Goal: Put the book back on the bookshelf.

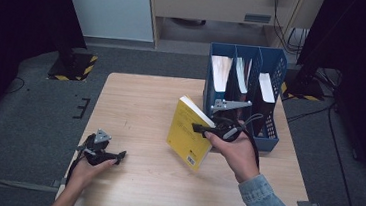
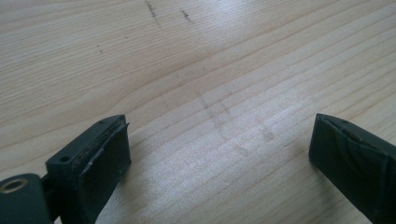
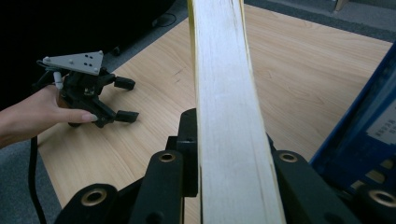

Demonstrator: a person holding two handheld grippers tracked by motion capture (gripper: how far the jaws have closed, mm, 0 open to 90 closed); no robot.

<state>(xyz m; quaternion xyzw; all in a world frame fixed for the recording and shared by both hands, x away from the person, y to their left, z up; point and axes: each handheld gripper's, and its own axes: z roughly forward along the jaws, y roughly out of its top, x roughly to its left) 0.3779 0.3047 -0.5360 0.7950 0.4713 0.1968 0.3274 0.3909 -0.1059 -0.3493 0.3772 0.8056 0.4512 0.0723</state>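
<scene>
One wide light-wood worktop (image 1: 140,104) carries the blue plastic three-slot file rack (image 1: 269,125) at its far right, its slots already holding books, so a tilted entry could snag on a divider. Your right gripper (image 1: 200,128) pinches the thick yellow-covered book (image 1: 188,133) by one edge, lifted and slanted just in front of the rack; the weight hanging beyond the jaws could twist it loose. Your left gripper (image 1: 116,155) rests spread and empty at the near left, too far off to steady it.
</scene>
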